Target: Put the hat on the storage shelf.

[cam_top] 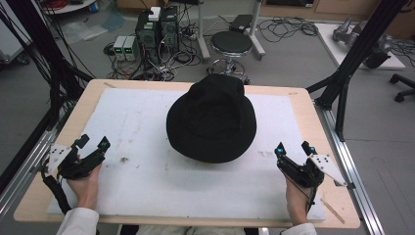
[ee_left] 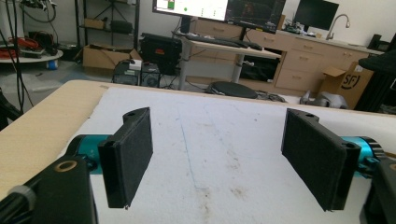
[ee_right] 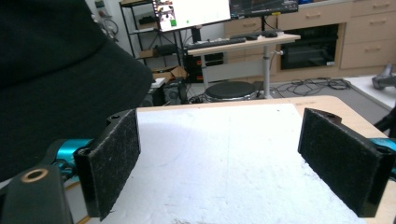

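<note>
A black brimmed hat [cam_top: 211, 120] lies crown-up in the middle of the white mat [cam_top: 147, 122], toward the far side. My left gripper [cam_top: 93, 143] rests near the mat's front left corner, jaws wide apart with nothing between them. My right gripper [cam_top: 294, 148] sits at the front right, also open and empty. In the right gripper view the hat [ee_right: 56, 70] rises at the left, just beyond the left pad [ee_right: 109, 165]. In the left gripper view my gripper [ee_left: 219, 161] frames bare mat [ee_left: 215, 140], and a dark edge of the hat [ee_left: 380, 63] shows at far right.
The mat covers a wooden table [cam_top: 313, 117] with metal rails along both sides. Beyond the far edge stand a round black stool [cam_top: 231, 44], computer boxes [cam_top: 156, 29] and loose cables. Black frame struts [cam_top: 357, 49] rise at the right. Small dirt marks [cam_top: 123, 159] spot the mat.
</note>
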Motion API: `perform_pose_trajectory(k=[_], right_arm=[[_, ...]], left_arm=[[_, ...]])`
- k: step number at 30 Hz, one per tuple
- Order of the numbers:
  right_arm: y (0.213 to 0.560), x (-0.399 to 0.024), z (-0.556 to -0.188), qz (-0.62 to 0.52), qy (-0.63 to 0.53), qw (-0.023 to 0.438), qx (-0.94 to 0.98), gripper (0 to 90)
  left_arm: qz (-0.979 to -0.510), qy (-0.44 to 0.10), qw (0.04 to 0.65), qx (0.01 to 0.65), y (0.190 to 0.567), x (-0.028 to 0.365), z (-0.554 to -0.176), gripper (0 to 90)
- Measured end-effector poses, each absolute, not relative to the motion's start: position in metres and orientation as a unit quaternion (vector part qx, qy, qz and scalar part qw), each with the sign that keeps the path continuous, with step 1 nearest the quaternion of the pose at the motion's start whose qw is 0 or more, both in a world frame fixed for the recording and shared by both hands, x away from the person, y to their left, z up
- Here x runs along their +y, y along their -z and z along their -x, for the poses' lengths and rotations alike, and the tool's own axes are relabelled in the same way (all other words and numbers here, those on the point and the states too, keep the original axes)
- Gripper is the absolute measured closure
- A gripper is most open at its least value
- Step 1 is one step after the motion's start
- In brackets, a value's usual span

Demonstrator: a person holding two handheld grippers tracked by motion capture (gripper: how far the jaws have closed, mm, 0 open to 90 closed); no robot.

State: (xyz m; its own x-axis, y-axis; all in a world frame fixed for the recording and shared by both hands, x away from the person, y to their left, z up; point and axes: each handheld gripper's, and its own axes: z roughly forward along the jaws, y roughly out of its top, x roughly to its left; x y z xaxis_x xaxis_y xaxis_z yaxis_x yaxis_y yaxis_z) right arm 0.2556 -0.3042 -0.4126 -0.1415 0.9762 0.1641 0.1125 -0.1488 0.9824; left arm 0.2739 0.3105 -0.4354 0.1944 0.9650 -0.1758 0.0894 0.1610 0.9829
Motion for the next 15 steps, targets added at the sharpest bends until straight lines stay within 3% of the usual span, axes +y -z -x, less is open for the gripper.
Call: perform_pose_trajectory(k=[15], right_arm=[[0.4194,-0.3038,-0.2559,-0.532,-0.534,0.394,0.525,12.3]], left_arm=[[-0.520,-0.385,0.570,0.506,0.4352,0.3118,-0.2727,25.1]])
